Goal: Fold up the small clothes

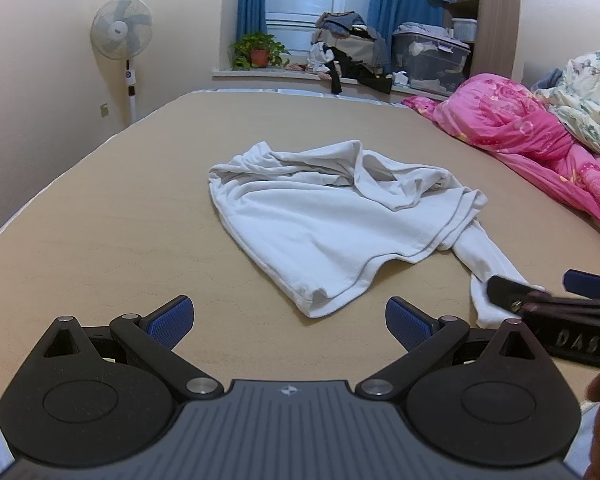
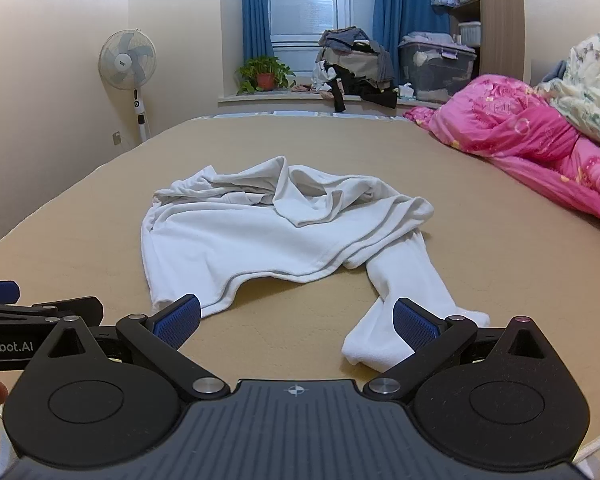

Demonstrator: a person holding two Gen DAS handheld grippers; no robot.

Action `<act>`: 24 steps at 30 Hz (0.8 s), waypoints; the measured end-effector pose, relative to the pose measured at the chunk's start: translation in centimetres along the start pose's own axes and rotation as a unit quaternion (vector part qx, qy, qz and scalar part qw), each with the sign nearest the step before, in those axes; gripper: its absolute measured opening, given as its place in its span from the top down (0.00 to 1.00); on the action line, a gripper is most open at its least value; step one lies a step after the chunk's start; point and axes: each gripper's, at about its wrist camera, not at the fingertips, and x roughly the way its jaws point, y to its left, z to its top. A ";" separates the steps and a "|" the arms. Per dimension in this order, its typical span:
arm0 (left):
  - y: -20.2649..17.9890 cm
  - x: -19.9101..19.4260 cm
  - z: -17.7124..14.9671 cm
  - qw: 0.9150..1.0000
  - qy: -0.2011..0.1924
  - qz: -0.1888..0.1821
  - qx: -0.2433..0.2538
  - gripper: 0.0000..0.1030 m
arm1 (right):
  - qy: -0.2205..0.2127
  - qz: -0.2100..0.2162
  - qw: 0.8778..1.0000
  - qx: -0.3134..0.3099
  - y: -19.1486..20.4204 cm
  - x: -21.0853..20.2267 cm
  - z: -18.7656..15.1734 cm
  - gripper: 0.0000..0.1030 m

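While both claws gape, white garment [image 1: 332,216] lies ahead, sleeve [image 2: 384,344] touching right claw [image 2: 296,320].

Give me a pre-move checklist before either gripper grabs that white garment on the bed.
1. Left gripper open: ok, jaws spread wide, nothing held.
2. Right gripper open: ok, jaws apart, nothing clamped.
3. White garment laid flat: not ok, bunched and creased along its far edge.
4. Long trailing part within reach: ok, its end lies at the right gripper's jaws.
5. Bed surface around garment free: ok; pink quilt sits apart at the right.
6. Garment type: cannot tell.
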 end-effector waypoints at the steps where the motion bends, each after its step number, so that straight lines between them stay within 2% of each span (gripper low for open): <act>1: 0.2 0.2 0.0 1.000 0.003 0.002 -0.005 0.01 | -0.003 -0.005 1.000 0.003 -0.1 0.0 0.1 0.06; 3: 0.9 0.7 -0.1 1.000 0.009 0.005 -0.015 0.02 | -0.014 -0.014 1.000 0.010 -0.6 -0.2 0.3 0.07; 4: 1.1 1.0 -0.2 1.000 0.010 0.007 -0.021 0.06 | -0.021 -0.017 1.000 0.014 -0.8 -0.1 0.3 0.07; 8: 2.1 2.8 -0.2 0.999 0.033 0.007 -0.031 0.36 | -0.036 -0.019 0.998 0.039 -1.8 -0.1 1.0 0.07; 10: 2.7 4.4 0.3 0.997 0.056 -0.005 -0.046 0.36 | -0.013 -0.030 0.999 0.042 -2.0 -0.1 1.5 0.07; 13: 3.5 7.6 1.5 0.994 0.079 -0.015 -0.072 0.35 | 0.004 -0.007 0.998 0.070 -2.7 0.7 2.1 0.08; 14: 3.7 8.7 1.8 0.992 0.088 -0.022 -0.085 0.33 | 0.009 -0.006 0.997 0.072 -2.9 0.9 2.3 0.11; 17: 4.3 13.2 2.1 0.978 0.132 -0.043 -0.155 0.30 | 0.016 -0.023 0.997 0.076 -3.5 1.5 2.5 0.14; 19: 4.5 15.8 2.0 0.968 0.148 -0.041 -0.199 0.31 | 0.017 -0.042 0.996 0.082 -4.1 1.7 2.7 0.14; 20: 4.4 16.5 2.0 0.965 0.150 -0.040 -0.209 0.32 | 0.019 -0.049 0.995 0.083 -4.3 1.7 2.6 0.15; 21: 4.1 17.3 2.0 0.963 0.153 -0.040 -0.218 0.32 | 0.000 -0.053 0.995 0.085 -5.0 1.6 2.6 0.16; 22: 3.6 17.7 2.0 0.964 0.153 -0.034 -0.214 0.34 | 0.000 -0.053 0.995 0.089 -5.2 1.6 2.6 0.20; 24: 2.0 18.0 2.4 0.976 0.151 -0.004 -0.159 0.68 | 0.003 -0.048 0.994 0.095 -5.6 1.7 2.6 0.26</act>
